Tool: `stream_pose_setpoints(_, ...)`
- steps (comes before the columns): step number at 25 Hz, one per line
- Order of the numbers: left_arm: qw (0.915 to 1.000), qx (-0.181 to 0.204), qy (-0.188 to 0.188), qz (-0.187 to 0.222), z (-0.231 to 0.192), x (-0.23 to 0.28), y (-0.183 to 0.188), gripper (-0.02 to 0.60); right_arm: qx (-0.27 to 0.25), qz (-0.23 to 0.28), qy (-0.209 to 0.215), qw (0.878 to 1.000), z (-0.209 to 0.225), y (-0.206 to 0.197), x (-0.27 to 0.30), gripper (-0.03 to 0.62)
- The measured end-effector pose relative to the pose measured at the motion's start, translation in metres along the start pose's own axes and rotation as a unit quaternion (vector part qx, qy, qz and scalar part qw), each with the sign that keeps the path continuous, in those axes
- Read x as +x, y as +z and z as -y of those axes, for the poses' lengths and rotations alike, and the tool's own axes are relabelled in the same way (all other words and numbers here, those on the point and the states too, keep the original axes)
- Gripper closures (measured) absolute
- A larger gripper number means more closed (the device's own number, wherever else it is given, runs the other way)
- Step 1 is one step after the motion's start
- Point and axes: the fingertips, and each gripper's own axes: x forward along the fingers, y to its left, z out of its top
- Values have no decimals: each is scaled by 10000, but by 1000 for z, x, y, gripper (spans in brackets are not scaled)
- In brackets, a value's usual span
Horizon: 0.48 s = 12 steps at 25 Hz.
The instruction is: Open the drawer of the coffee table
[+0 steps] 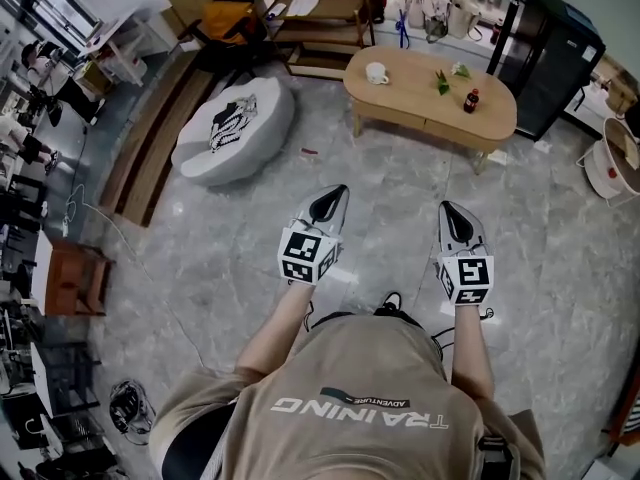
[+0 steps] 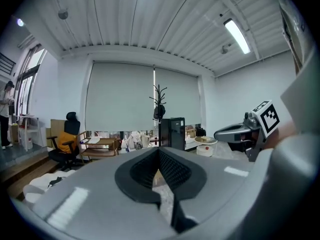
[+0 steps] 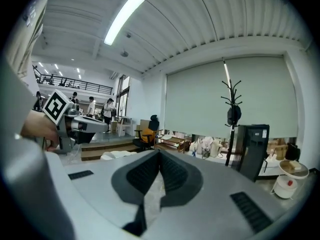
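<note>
The coffee table stood well ahead of the person across an open stretch of floor, carrying a mug and a small bottle. Its drawer seemed to sit in the band along the near edge, though no handle could be made out from that far away. The left gripper and the right gripper were held out side by side and roughly level. Each gripper's own view showed its jaws pressed fully together with nothing between them. The step in hand was judged to be the approach, with the drawer untouched. To do it well, the person would need to close in squarely on the table's near side and lower one gripper to the drawer band. The jaws would have to part before arriving, so they could take the lip or handle. The pull should then run straight back, parallel to the floor, and gently enough not to shake the mug or tip the bottle.
</note>
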Motion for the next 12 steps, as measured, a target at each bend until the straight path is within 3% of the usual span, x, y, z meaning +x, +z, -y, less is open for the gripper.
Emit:
stream_pose_setpoints(4, 9999, -77, 75, -130, 9, 30, 1, 575, -336, -146, 44, 9993, 28, -3, 14, 589)
stream_pose_setpoints(12, 9997, -95, 51, -232, 16, 68, -2, 575, -47, -87, 399, 9992, 38, -17, 46, 589)
